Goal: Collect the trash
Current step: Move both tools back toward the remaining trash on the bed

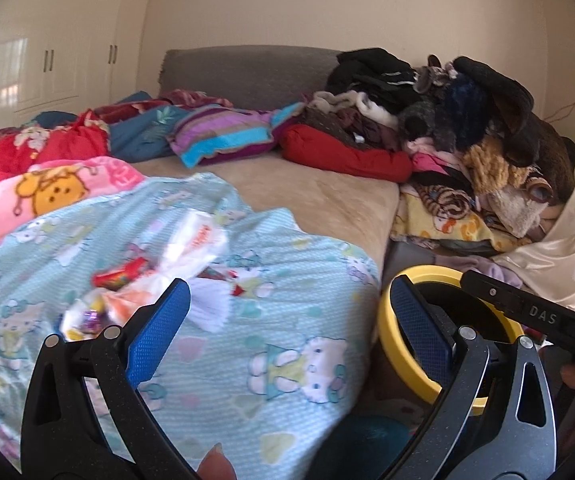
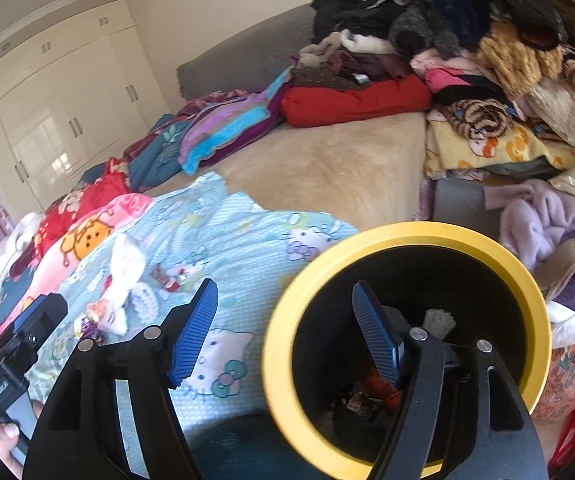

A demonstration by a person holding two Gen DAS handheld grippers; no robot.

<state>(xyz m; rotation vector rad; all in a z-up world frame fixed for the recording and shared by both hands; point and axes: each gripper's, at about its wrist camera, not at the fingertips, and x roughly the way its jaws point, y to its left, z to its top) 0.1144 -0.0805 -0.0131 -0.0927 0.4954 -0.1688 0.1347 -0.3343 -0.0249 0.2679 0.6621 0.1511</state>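
Blue pads spread wide and nothing between them, that's the left gripper (image 1: pixel 287 312) in the left wrist view. The trash pile (image 1: pixel 155 280) sits on the light blue cartoon-cat blanket (image 1: pixel 271 360), ahead of the claw and off to its left, with the left pad tip almost overlapping the white tissue (image 1: pixel 209 304) at the near end. There's a red wrapper (image 1: pixel 121 276), a bigger white wrapper with orange print (image 1: pixel 197 240), and a small purple-ish candy wrapper (image 1: pixel 87 318). The whole scatter runs as a diagonal strip from near-left to far-right. The yellow-rimmed bin (image 1: pixel 395 344) is on the other side, behind the right pad, at the bed edge.

Right wrist view: the right gripper (image 2: pixel 283 332) is also open and empty, its right pad hanging over the bin (image 2: pixel 283 360) mouth, left pad over the blanket. Some red scraps and something pale are already down in the black inside. From here the same trash is far off to the left, close to the other tool (image 2: pixel 19 356) at the picture's edge.

So I'd say the left hand is clearly the nearer one for the next grab, it needs to swing a bit left and forward, while the right is basically parked at the bin
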